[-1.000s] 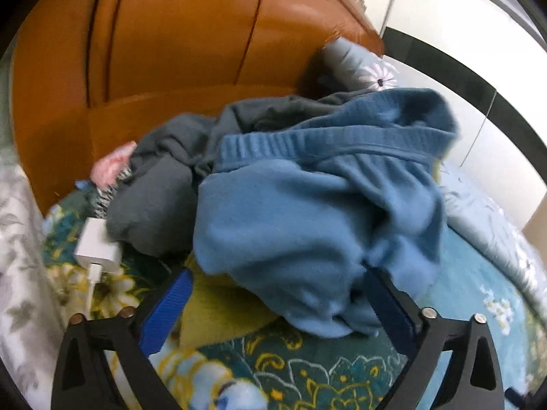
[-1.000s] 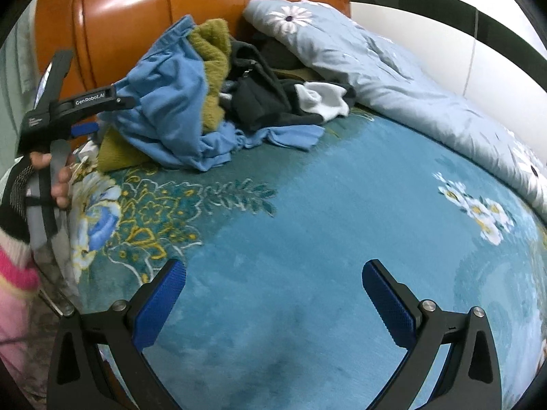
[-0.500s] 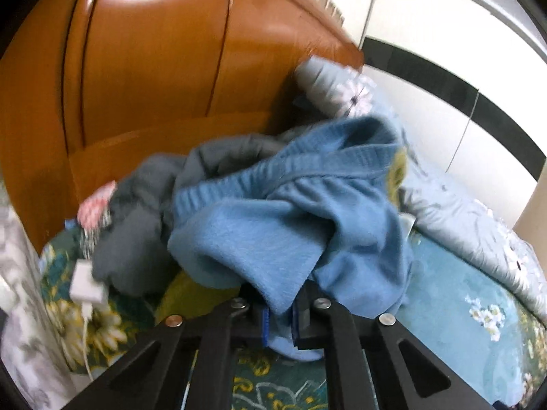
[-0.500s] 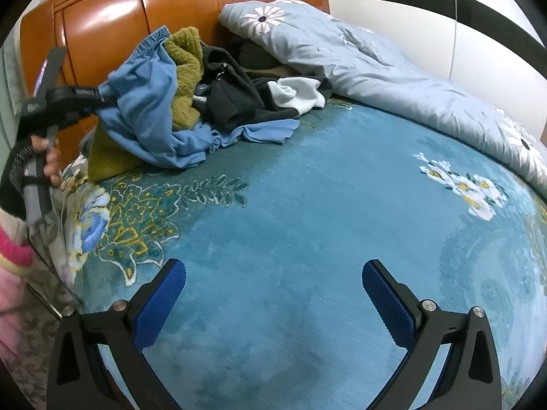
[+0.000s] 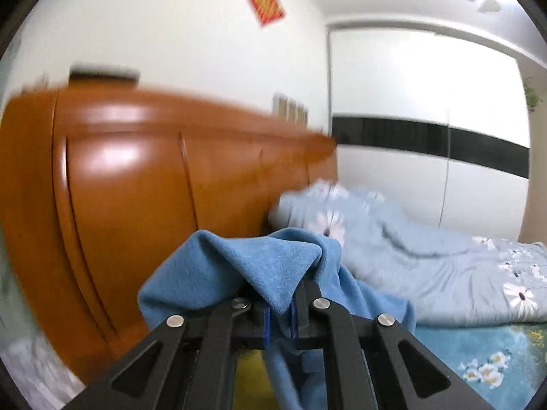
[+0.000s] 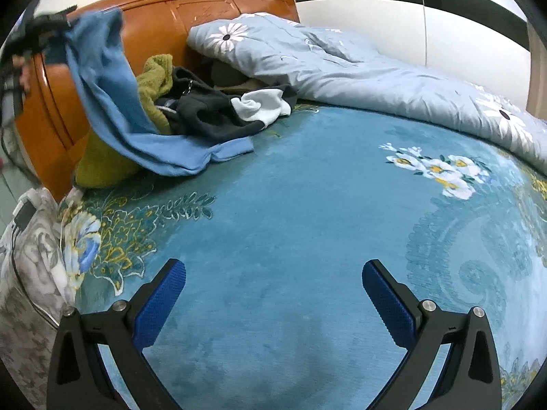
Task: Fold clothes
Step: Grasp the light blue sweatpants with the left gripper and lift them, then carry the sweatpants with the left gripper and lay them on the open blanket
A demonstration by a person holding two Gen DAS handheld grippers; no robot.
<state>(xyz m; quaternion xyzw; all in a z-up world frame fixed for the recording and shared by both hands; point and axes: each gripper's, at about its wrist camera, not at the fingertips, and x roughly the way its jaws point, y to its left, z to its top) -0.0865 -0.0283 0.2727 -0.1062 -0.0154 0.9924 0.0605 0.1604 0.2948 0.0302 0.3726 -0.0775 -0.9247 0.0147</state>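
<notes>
My left gripper (image 5: 278, 321) is shut on a blue fleece garment (image 5: 259, 266), whose cloth bunches over the fingers and hangs down. In the right wrist view the left gripper (image 6: 44, 27) holds that blue garment (image 6: 112, 102) up at the far left, its lower end trailing on the bed. Behind it lies a pile with an olive-green garment (image 6: 154, 82), a dark garment (image 6: 208, 116) and a white piece (image 6: 259, 106). My right gripper (image 6: 273, 294) is open and empty, low over the teal bedspread (image 6: 307, 205).
An orange wooden headboard (image 5: 130, 191) stands behind the pile. A light blue flowered duvet (image 6: 359, 68) lies bunched along the back and right of the bed. A grey flowered sheet and a charger cable (image 6: 24, 218) hang at the bed's left edge.
My left gripper closed on the blue garment and lifted it up off the pile, tilting upward toward the wall. The right gripper stayed open and drifted slightly over the bedspread.
</notes>
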